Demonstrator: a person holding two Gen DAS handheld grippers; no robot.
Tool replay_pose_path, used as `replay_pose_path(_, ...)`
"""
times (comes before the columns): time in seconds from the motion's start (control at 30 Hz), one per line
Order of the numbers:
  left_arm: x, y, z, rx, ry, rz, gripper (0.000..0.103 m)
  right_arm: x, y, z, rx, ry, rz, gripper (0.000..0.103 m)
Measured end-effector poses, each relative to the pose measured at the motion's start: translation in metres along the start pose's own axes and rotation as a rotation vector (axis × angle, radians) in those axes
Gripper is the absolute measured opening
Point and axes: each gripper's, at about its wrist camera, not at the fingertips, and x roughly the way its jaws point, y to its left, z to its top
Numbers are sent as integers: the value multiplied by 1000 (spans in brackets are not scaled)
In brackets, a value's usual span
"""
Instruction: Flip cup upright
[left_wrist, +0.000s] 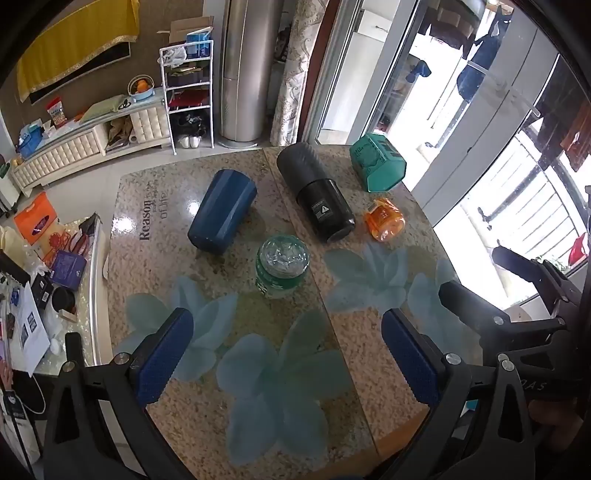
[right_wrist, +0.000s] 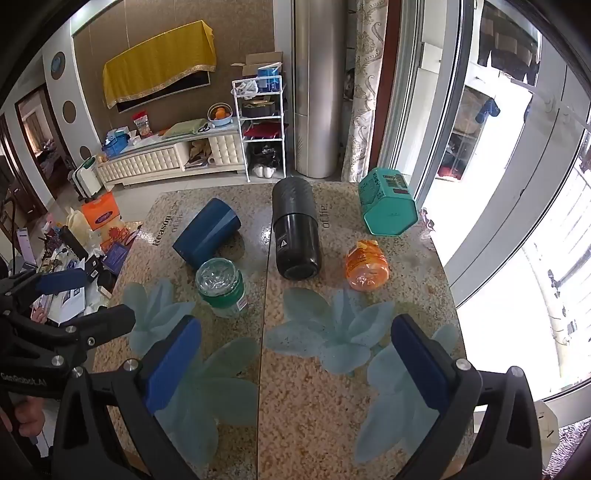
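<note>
Two handheld grippers hover above a speckled stone-look glass table printed with pale blue flowers (left_wrist: 369, 354), neither holding anything. The left gripper (left_wrist: 288, 354) has its blue-padded jaws spread wide; the right gripper (right_wrist: 297, 365) is equally wide, and each shows at the edge of the other's view. From the left gripper outward, a clear plastic jar with a green label (left_wrist: 282, 267) stands closest, at twelve o'clock. Just beyond it, toward eleven o'clock, is the dark blue faceted cup (left_wrist: 222, 211), mouth down and leaning away; in the right wrist view it sits at eleven o'clock, touching or nearly touching the jar. At one o'clock a black cylindrical flask (left_wrist: 317, 194) lies on its side, with a small orange jar (left_wrist: 384, 218) beside it and a teal hexagonal box (left_wrist: 376, 167) farthest, near the far edge. Which vessel the task means is a judgement; the blue cup seems likeliest. To turn it well, approach from the side away from the jar, close the pads across the cup's mid-body, lift it clear of the table before rotating so the rim does not catch the jar, then set it base down on bare surface.
</note>
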Motion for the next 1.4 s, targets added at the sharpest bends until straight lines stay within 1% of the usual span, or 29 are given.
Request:
replay_pose_path(0.1,0,-2,0,-1,0,0,102,0,0,0,0,-4,-2,103)
replay_pose_path(0.13,-1,5,0,-20,4,-37,102,0,0,0,-1,-7,-1,103)
replay_pose_path(0.2,3,9,2,-17,7,-36,102,-1,0,0,-1,-7,-1,103)
replay_pose_path(0.27,6,5,-1,-22,8,-42,102,-1,0,0,-1,-7,0,103)
replay_pose_path(0.37,14,2,-3,-17,15,-36,102,1,1,0,2,-5,2,103)
replay_pose_path(0.43,4,1,-2,-17,16,-33,102,2,2,-1,4,-2,3,103)
replay_pose_path(0.53,4,2,-3,-19,15,-33,102,-4,1,1,2,-3,1,103)
replay_pose_path(1.4,3,6,-6,-17,17,-26,102,1,2,-4,6,4,3,103)
